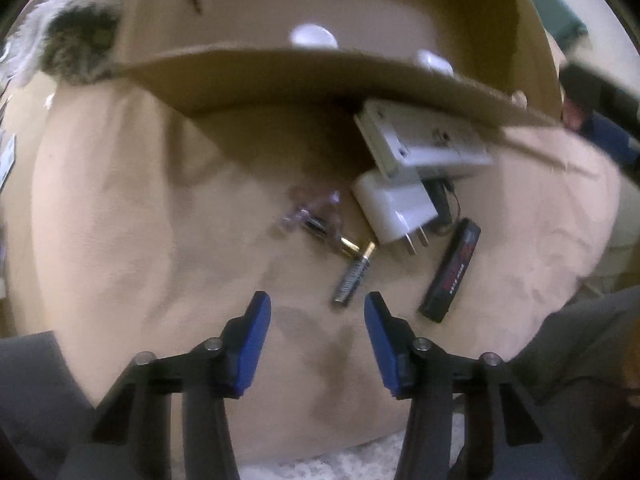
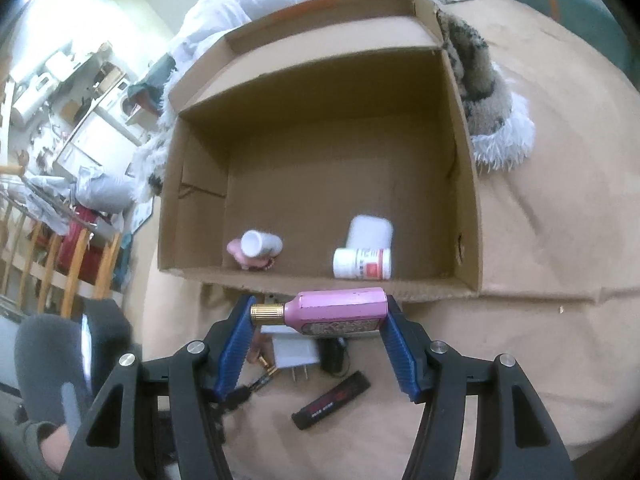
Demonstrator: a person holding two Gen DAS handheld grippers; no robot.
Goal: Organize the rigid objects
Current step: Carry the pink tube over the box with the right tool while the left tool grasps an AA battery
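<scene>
**Inspector:** Pink bottle [image 2: 336, 308] with a gold cap is pinched end to end between the blue pads of the right gripper [image 2: 320, 316]. It lies crosswise, held in the air just short of the near wall of the cardboard box [image 2: 468, 184].

**Clerk:** Contents of the box?

**Inspector:** On its floor near the front wall: a white pill bottle [image 2: 362, 264] with a red label on its side, a plain white container [image 2: 370, 232] right behind it, and at the left a white bottle [image 2: 260, 243] resting on something pink [image 2: 240, 252].

**Clerk:** Left gripper?

**Inspector:** Left gripper [image 1: 318, 304] has its fingers apart with nothing between them, above the tan cover [image 1: 120, 200]. No earlier picture to compare.

**Clerk:** What lies ahead of it?

**Inspector:** A battery [image 1: 354, 276] just beyond the right fingertip, a second gold-tipped battery [image 1: 344, 242] touching its far end, a white plug adapter [image 1: 394, 208] with prongs toward the gripper, a black bar with red print [image 1: 450, 270] to the right, and a purple-tinted clear item [image 1: 312, 208], too blurred to identify.

**Clerk:** Obstructions?

**Inspector:** The box's front flap [image 1: 320, 76] overhangs the pile. A white rectangular device [image 1: 420, 140] sits partly under it, overlapping the adapter. A black object behind the adapter is mostly hidden.

**Clerk:** Surroundings?

**Inspector:** A shaggy grey-and-white fabric [image 2: 492, 112] lies against the box's right wall.
</scene>
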